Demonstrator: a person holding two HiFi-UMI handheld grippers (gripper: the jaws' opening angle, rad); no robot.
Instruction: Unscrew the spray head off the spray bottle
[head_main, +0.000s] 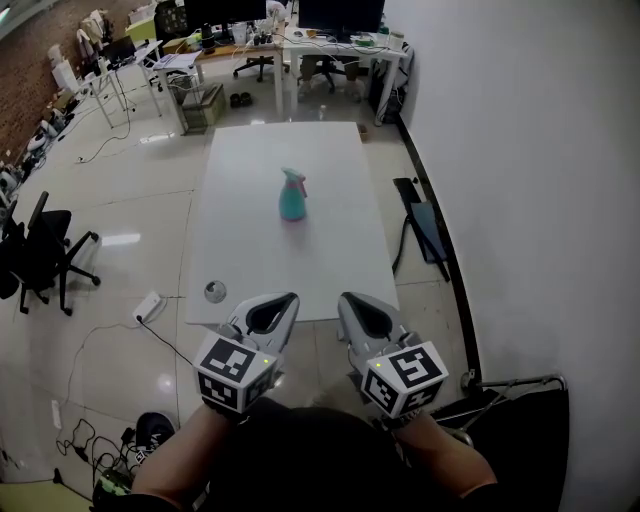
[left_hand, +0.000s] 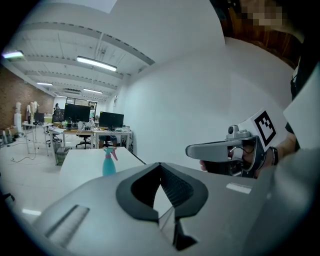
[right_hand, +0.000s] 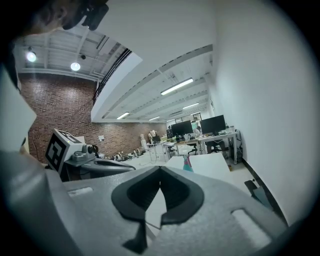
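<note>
well ahead of the left tool and right tool, the teal plastic spray bottle stands upright on the white tabletop, pink spray head on top. both tools are fully closed and empty; the left looks slightly nearer.

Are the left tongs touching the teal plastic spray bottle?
Apart. Head view shows a stretch of white tabletop between the left tongs and the teal plastic spray bottle.

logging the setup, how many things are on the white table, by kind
teal plastic spray bottle with pink spray head: 1
small round grey thing at the near left corner, too small to identify: 1
total: 2
</note>
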